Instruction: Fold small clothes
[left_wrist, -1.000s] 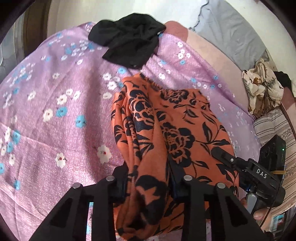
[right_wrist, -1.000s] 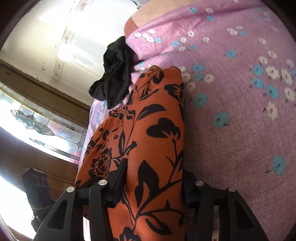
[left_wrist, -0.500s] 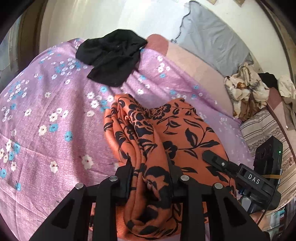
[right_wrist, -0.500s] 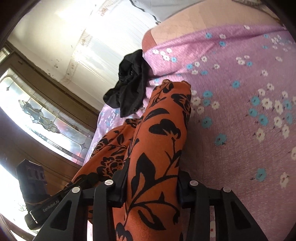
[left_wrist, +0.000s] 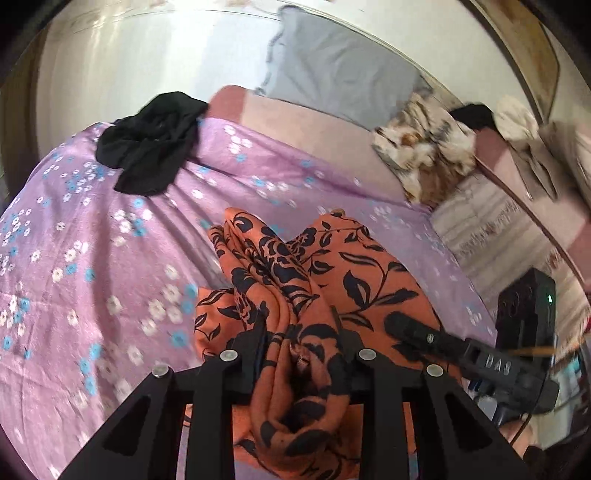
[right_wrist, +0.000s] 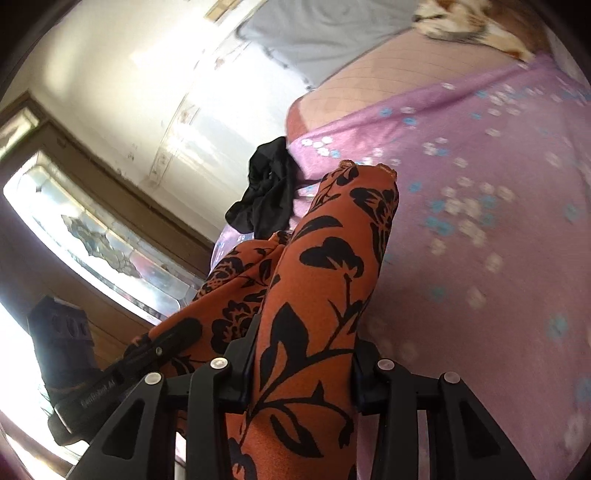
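Note:
An orange garment with black flower print (left_wrist: 369, 273) is bunched lengthwise on the purple flowered bedsheet (left_wrist: 92, 258). My left gripper (left_wrist: 297, 321) is shut on its gathered near end, and folds hang down between the fingers. My right gripper (right_wrist: 306, 332) is shut on the other near end of the same orange garment (right_wrist: 332, 258), which runs away from it as a long band. Each gripper shows at the edge of the other's view. A crumpled black garment (left_wrist: 151, 147) lies at the sheet's far left corner.
A grey pillow (left_wrist: 332, 74) leans on the wall at the head of the bed. A cream and brown patterned cloth (left_wrist: 424, 155) and striped fabric (left_wrist: 487, 229) lie to the right. A stained-glass window (right_wrist: 92, 240) stands left of the bed.
Both grippers have risen and drawn back with the orange garment. Its far end has slid away from the black garment, and more of the pillow and wall has come into view.

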